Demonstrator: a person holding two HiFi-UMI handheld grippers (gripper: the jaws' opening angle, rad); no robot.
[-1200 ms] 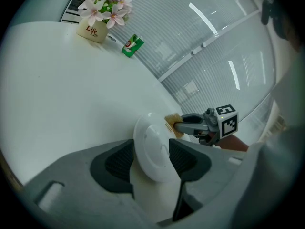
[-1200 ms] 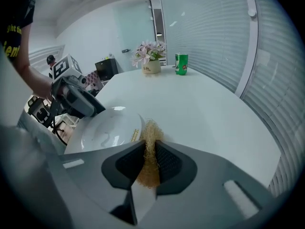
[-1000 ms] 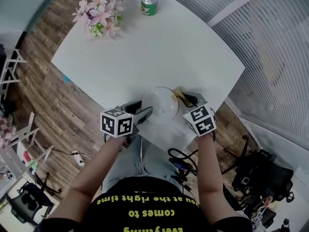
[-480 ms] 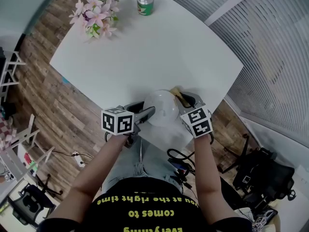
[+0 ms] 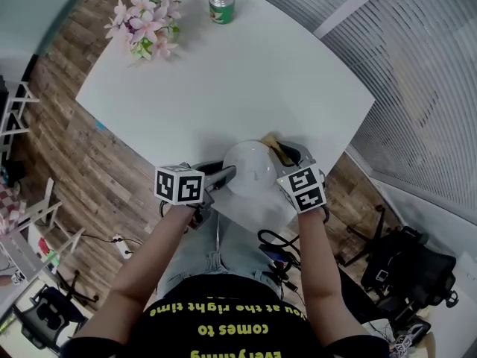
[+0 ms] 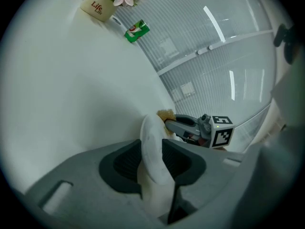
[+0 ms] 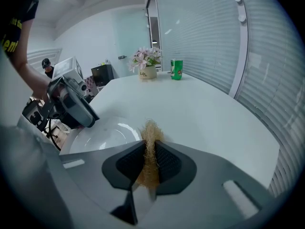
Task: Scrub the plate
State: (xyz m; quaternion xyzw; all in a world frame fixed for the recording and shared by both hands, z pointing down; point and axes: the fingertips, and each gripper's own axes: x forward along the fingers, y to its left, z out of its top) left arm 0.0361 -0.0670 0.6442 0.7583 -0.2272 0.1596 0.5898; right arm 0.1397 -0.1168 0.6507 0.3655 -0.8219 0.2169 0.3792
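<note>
A white plate (image 5: 250, 168) lies at the near edge of the white table (image 5: 223, 80). My left gripper (image 5: 226, 174) comes in from the left; its jaws have just been closing and now pinch the plate's near-left rim (image 6: 152, 149) between the pads. My right gripper (image 5: 288, 154) is shut on a tan fibrous scrubber (image 7: 150, 147), which it holds at the plate's right rim (image 7: 107, 135). The scrubber (image 6: 166, 115) and the right gripper (image 6: 186, 126) appear past the plate in the left gripper view. In the right gripper view the left gripper (image 7: 78, 112) shows at the plate's far side.
A pot of pink flowers (image 5: 145, 24) and a green can (image 5: 221, 6) stand at the table's far end. The table's near edge runs just under the plate, with wooden floor, cables and a dark chair (image 5: 406, 263) around it.
The left gripper's jaws have closed from wide open onto the plate's rim. The right gripper and scrubber have hardly moved.
</note>
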